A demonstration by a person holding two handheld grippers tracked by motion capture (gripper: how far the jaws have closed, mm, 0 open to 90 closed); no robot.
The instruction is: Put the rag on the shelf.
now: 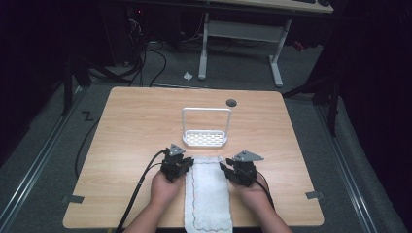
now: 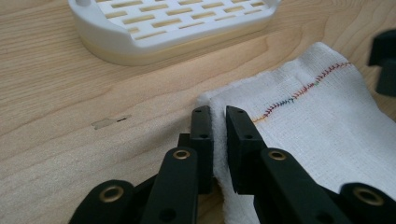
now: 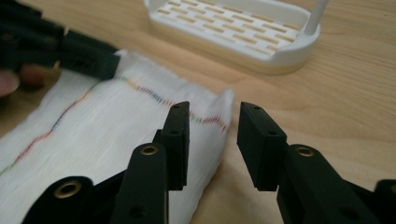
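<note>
The white cloth (image 1: pixel 208 194) lies lengthwise at the lower centre of the high view, its near end hanging over the front edge of the table (image 1: pixel 121 126), with the left gripper (image 1: pixel 182 164) at its upper left corner and the right gripper (image 1: pixel 227 168) at its upper right corner. In the left gripper view the left gripper (image 2: pixel 218 122) is closed to a narrow gap, pinching the cloth's (image 2: pixel 322 121) edge; in the right gripper view the right gripper (image 3: pixel 212 121) stands moderately open, straddling the cloth's (image 3: pixel 116 126) corner, one jaw over fabric, the other over bare wood. The white slotted rack (image 1: pixel 205 138) stands just above the cloth's top edge, with open tabletop to left and right.

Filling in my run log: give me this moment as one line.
left gripper: shut on towel edge | right gripper: open, straddling towel's far corner | rack: beyond, untouched
</note>
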